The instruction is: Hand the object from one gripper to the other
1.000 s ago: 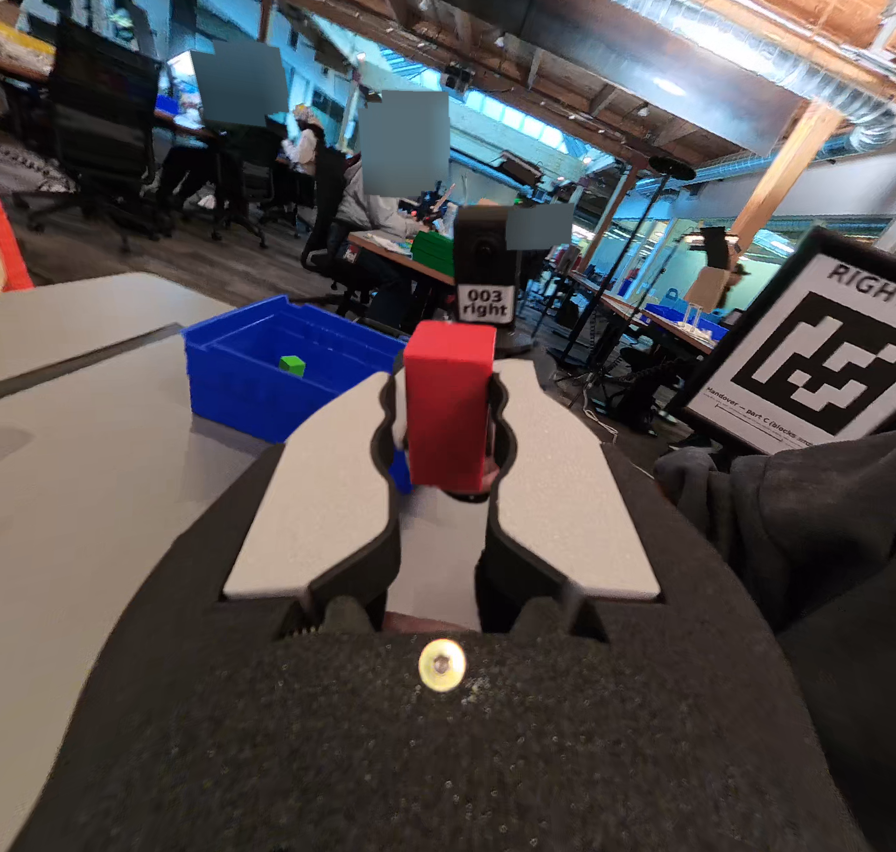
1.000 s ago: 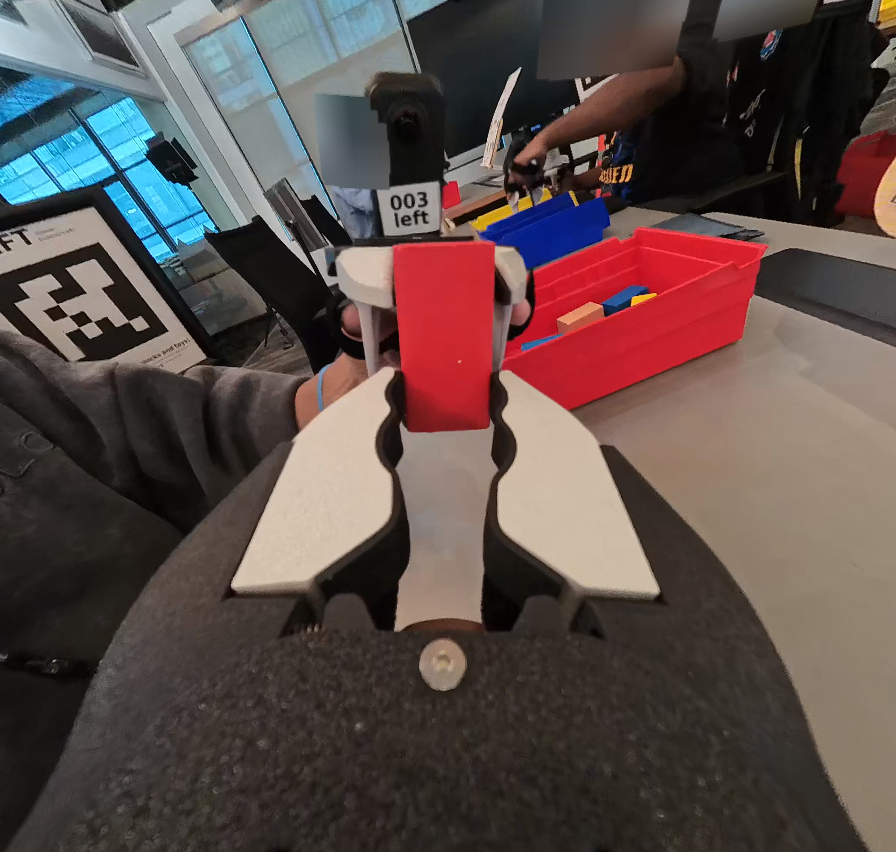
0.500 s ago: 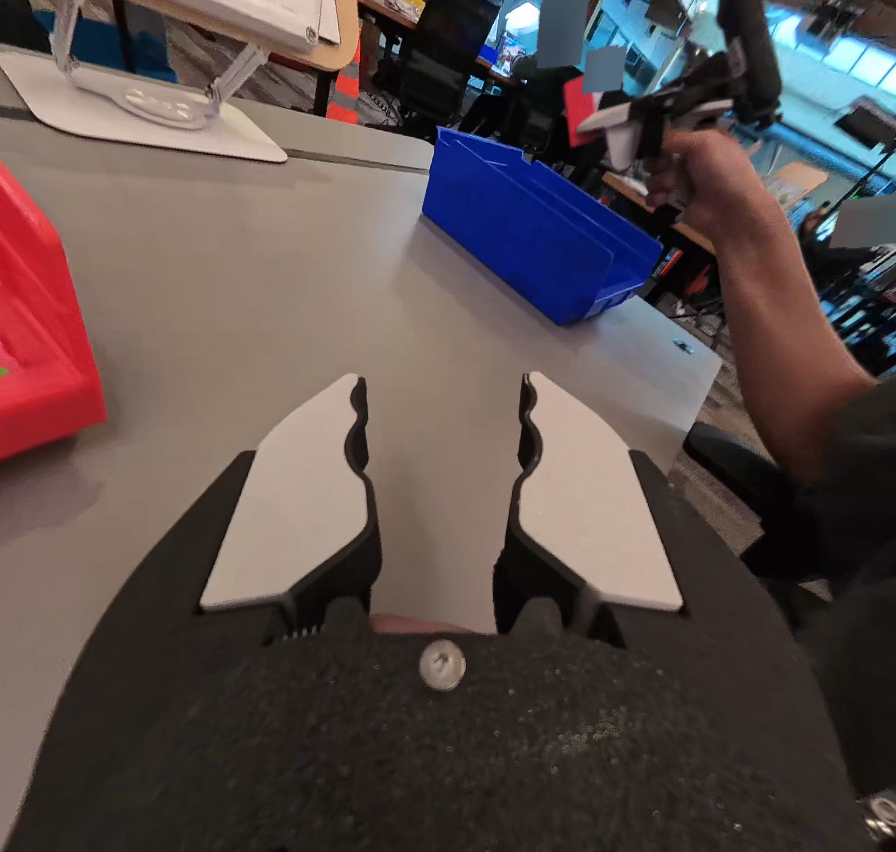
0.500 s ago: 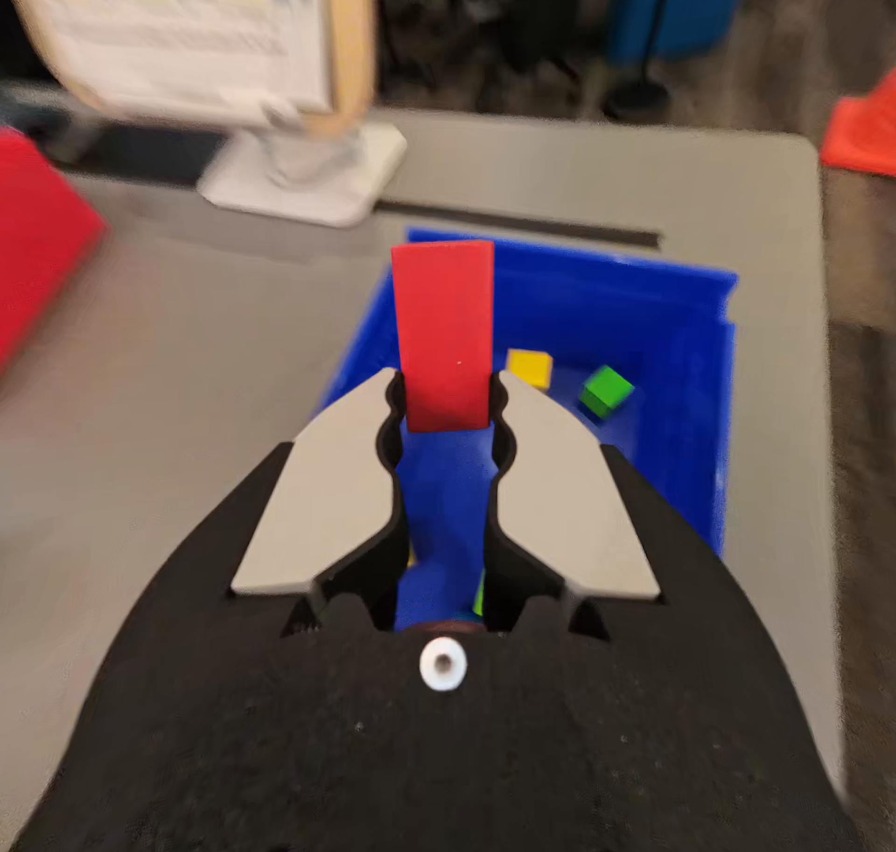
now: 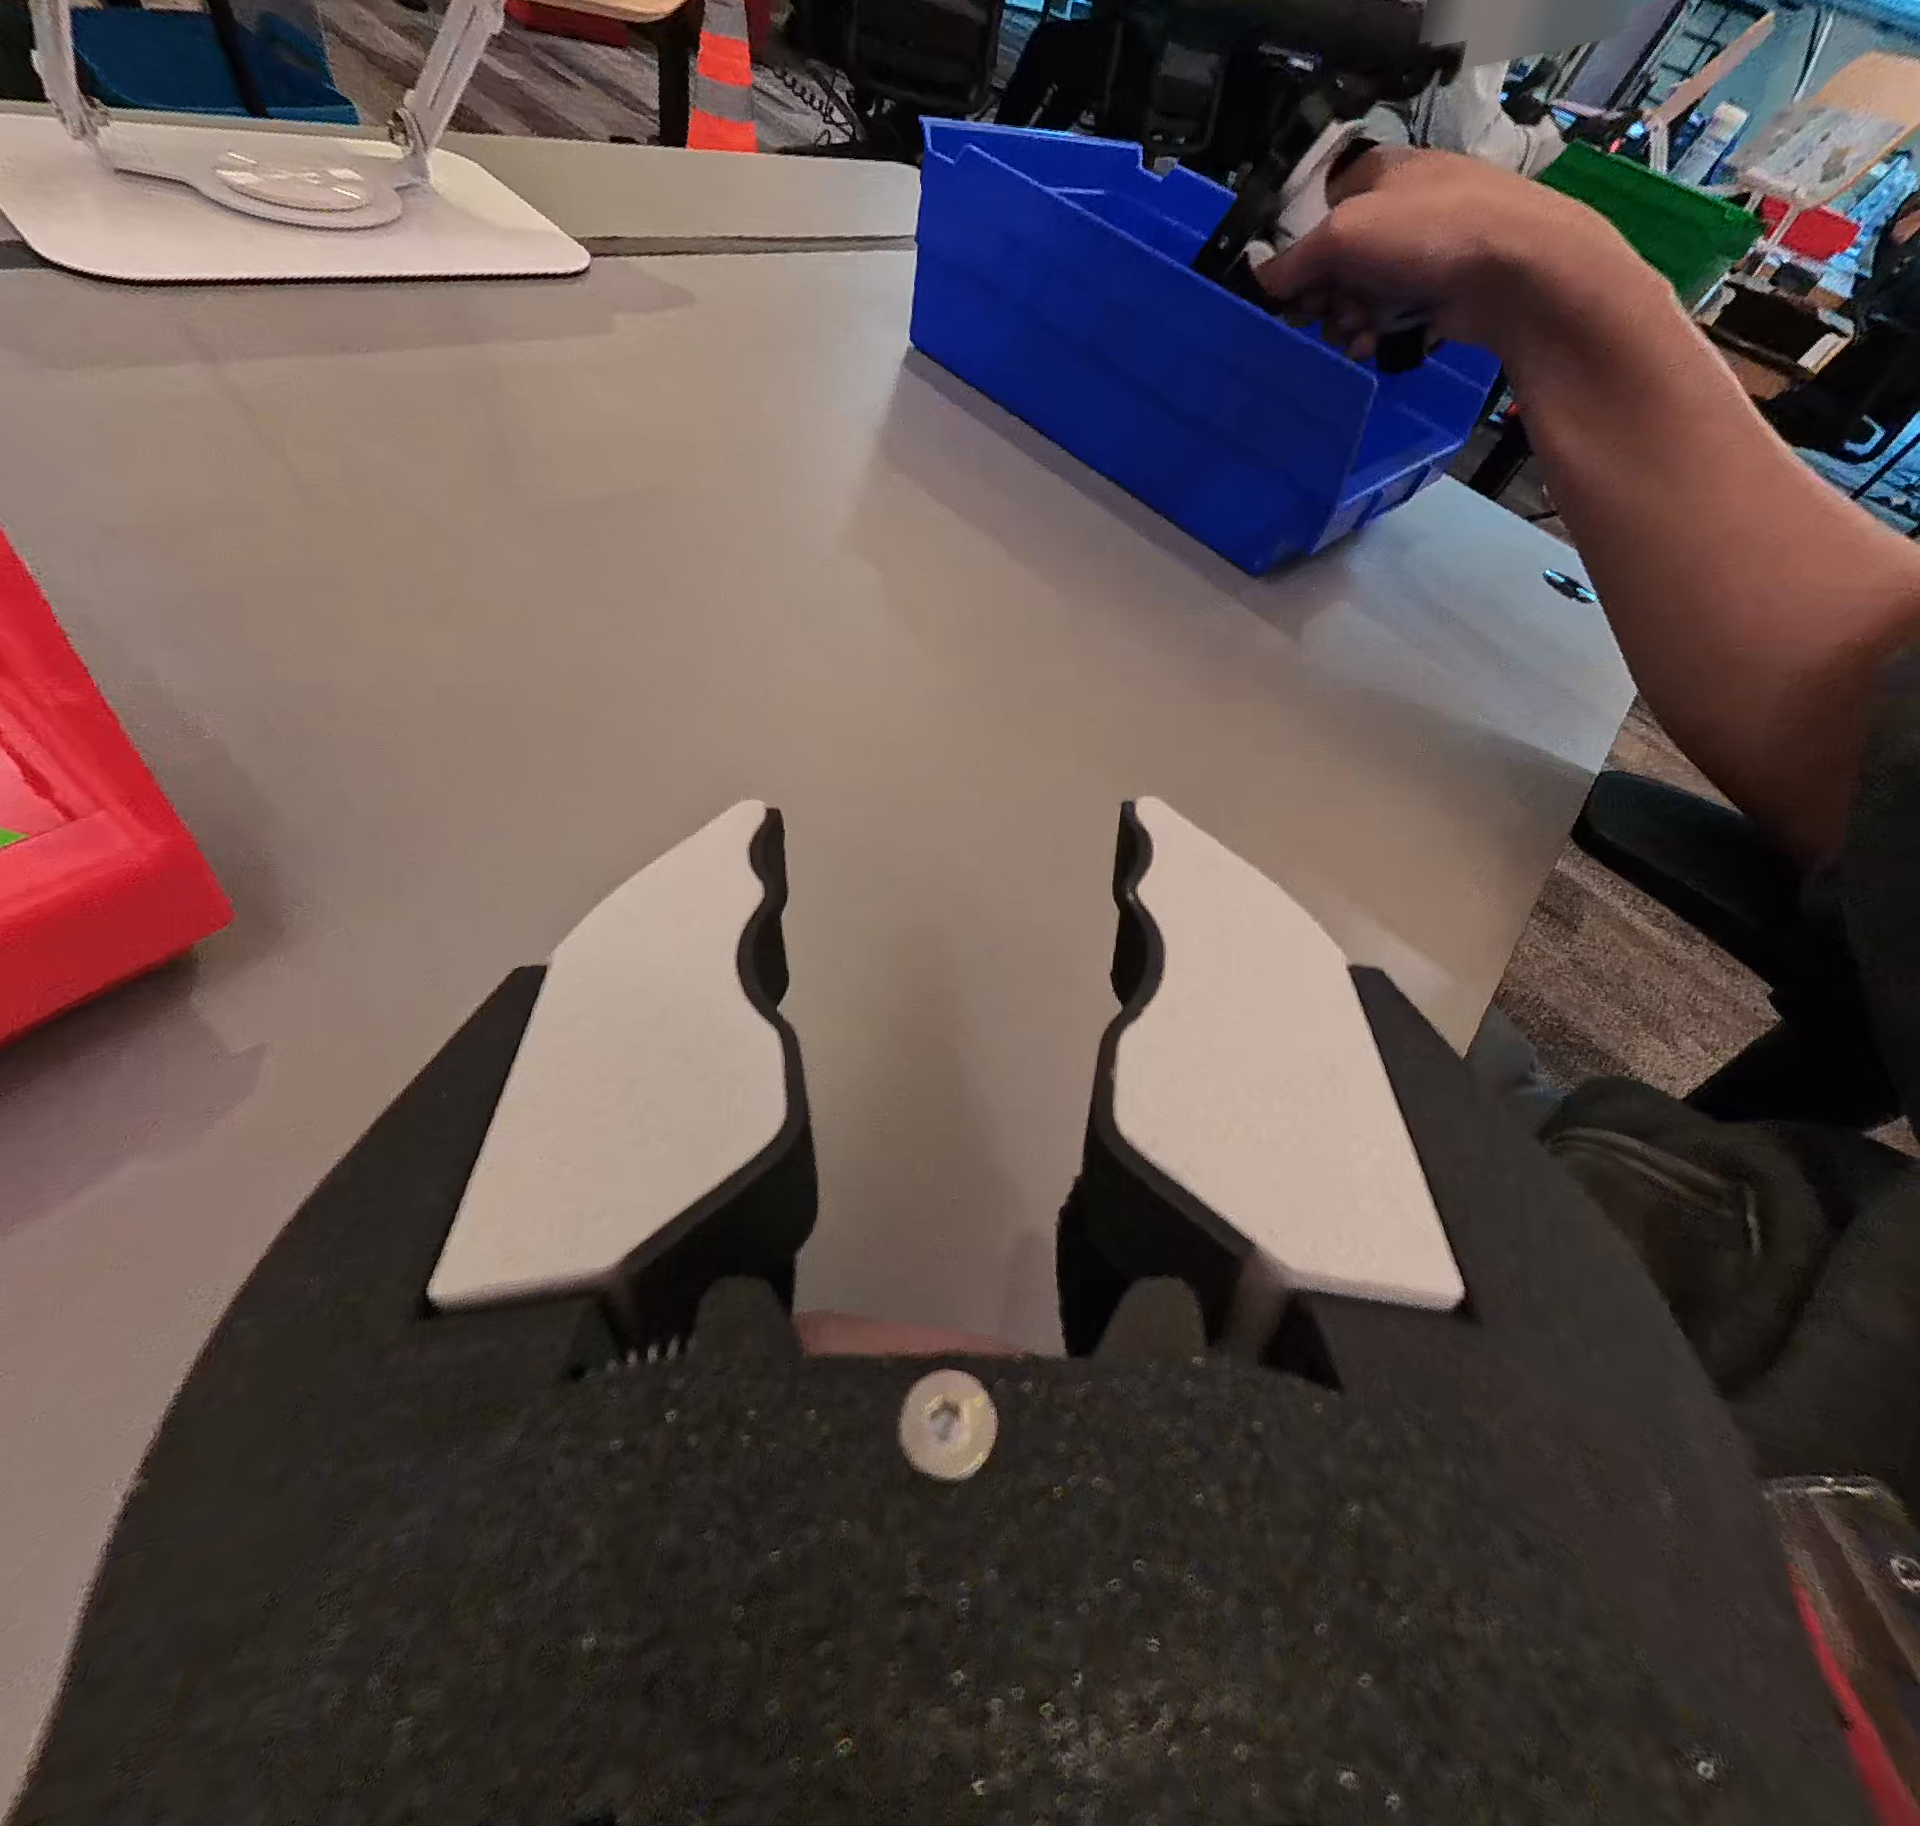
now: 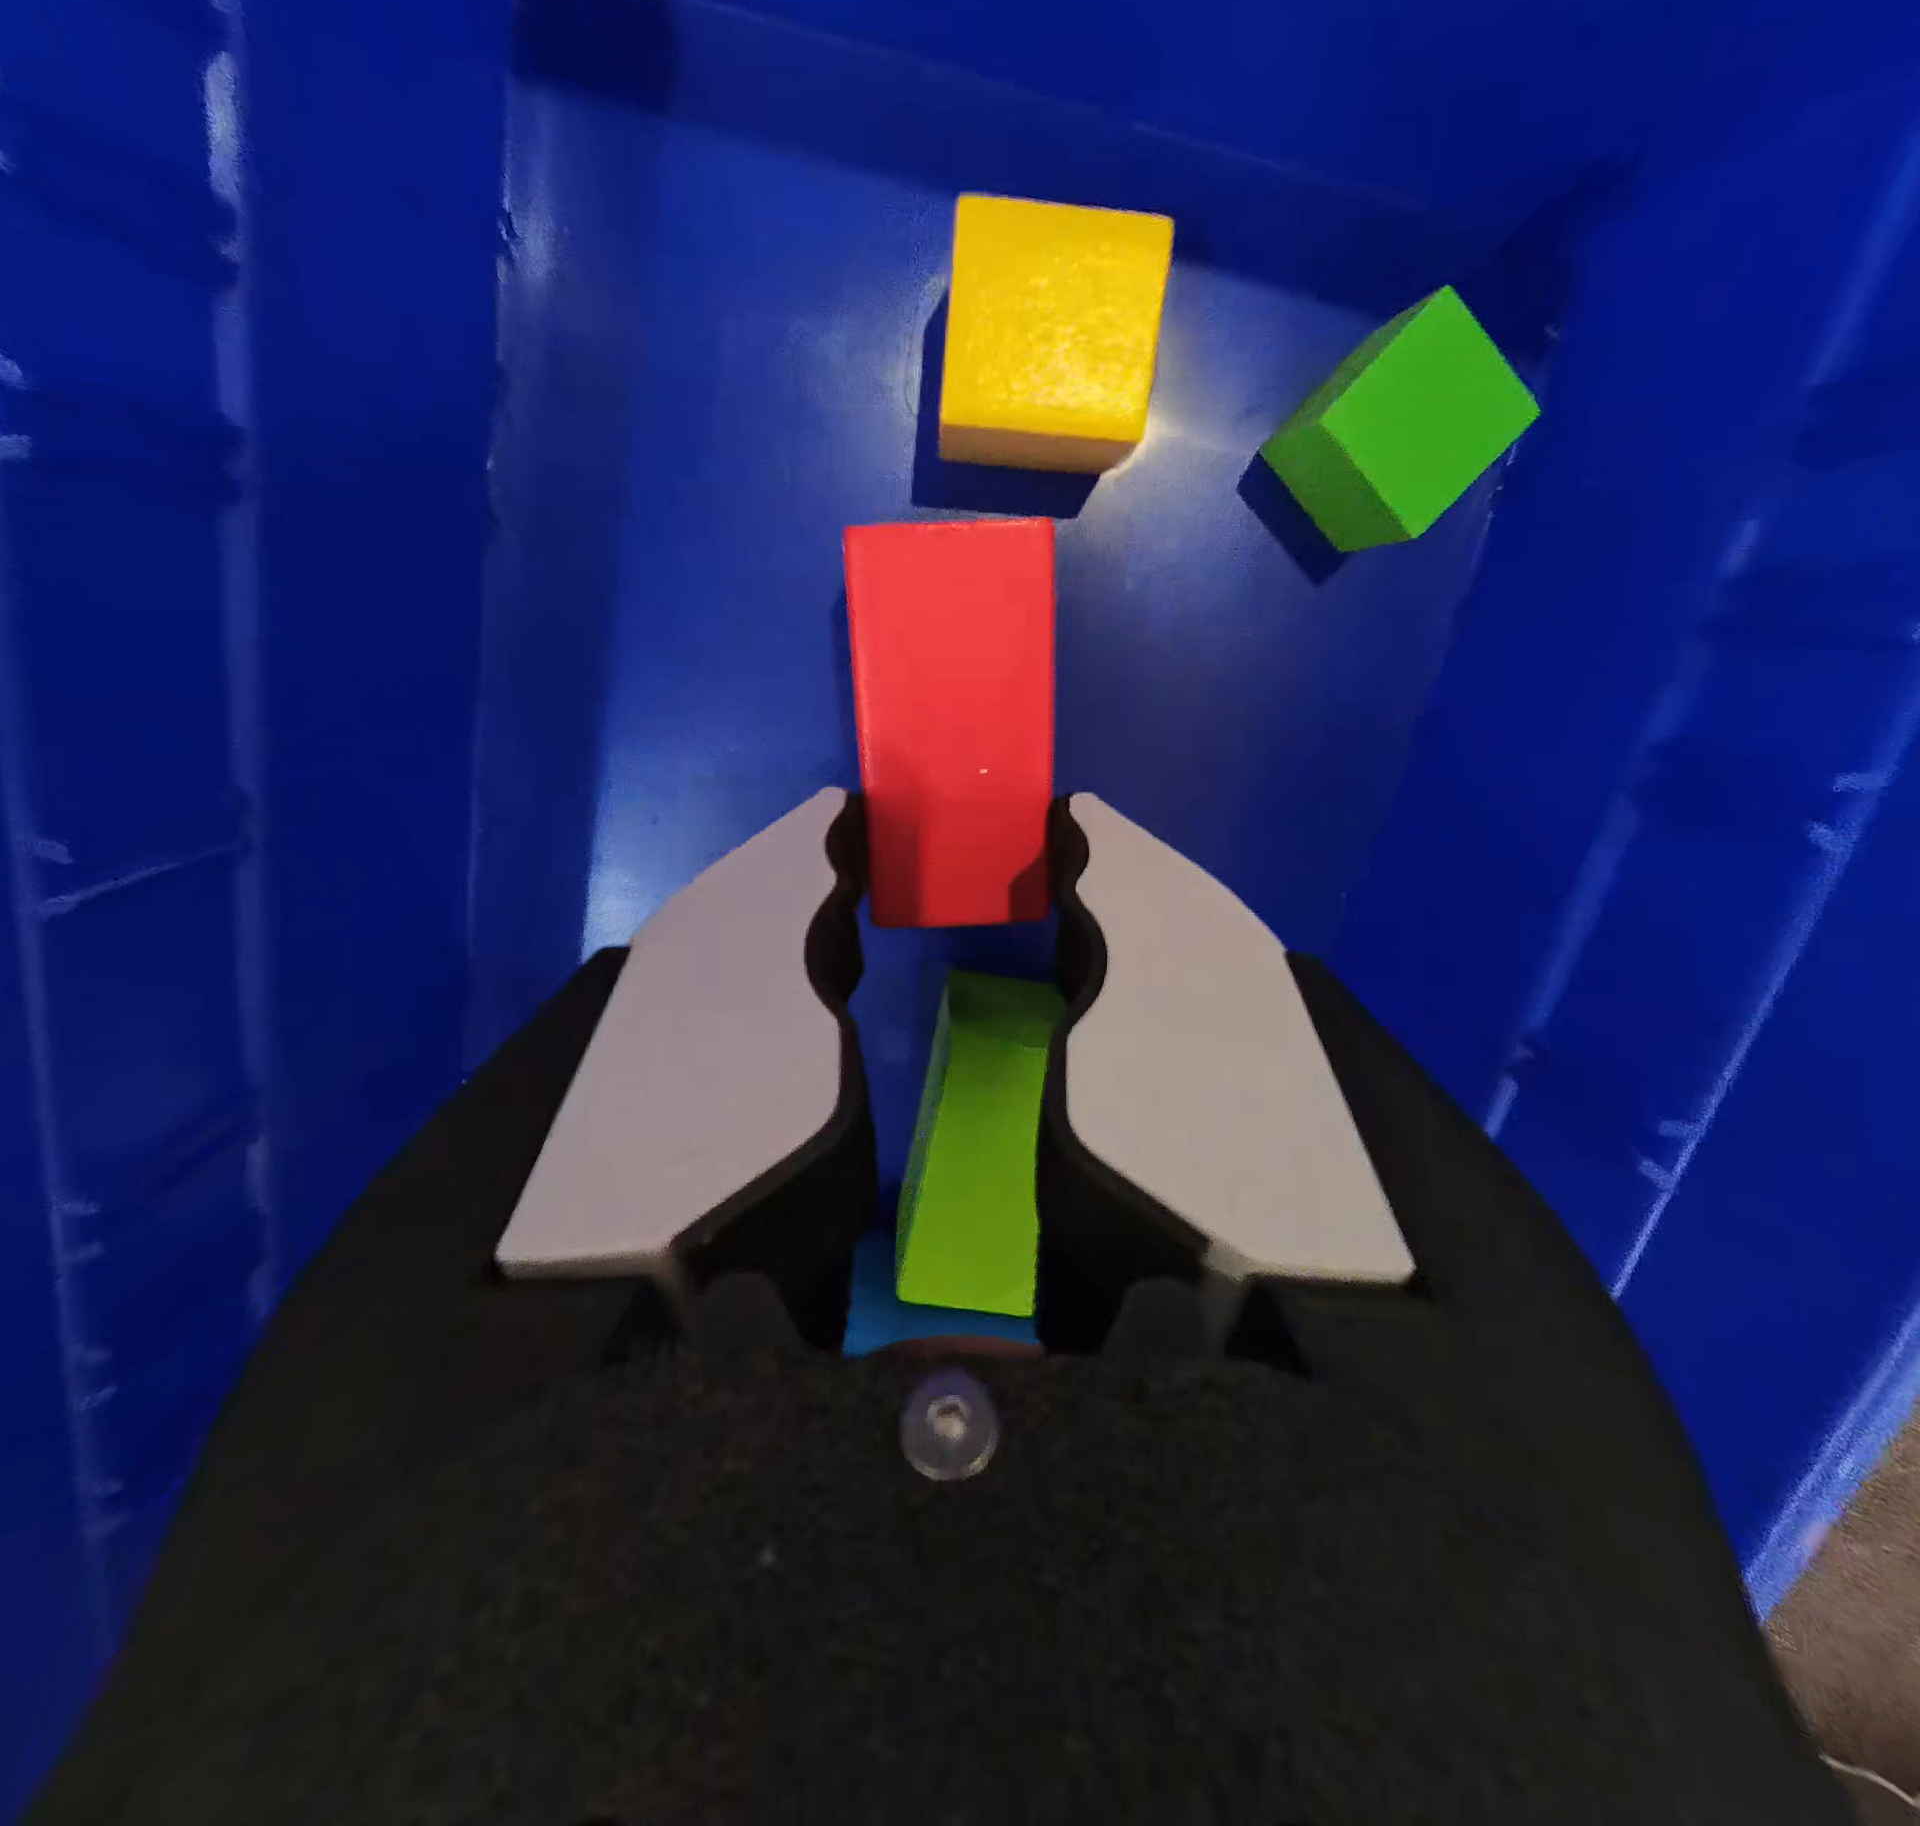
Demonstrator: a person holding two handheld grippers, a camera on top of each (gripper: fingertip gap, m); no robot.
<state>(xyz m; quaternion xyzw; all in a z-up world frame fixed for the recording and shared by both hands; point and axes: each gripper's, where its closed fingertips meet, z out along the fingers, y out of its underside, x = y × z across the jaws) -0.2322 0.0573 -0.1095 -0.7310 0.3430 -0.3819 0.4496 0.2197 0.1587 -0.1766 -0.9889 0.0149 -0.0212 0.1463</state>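
Note:
My right gripper is shut on a red block and holds it down inside the blue bin, pointing at the bin floor. My left gripper is open and empty above the grey table. In the left wrist view the blue bin stands at the far right of the table, and a hand reaches into it; the right gripper's fingers are hidden behind the bin wall there.
In the bin lie a yellow block, a green cube and a green block under my right fingers. A red bin sits at the left. A white stand base is at the back left.
The left gripper let go of the red block and drew back, open. The right gripper carried the block over the blue bin and has now lowered it deep inside.

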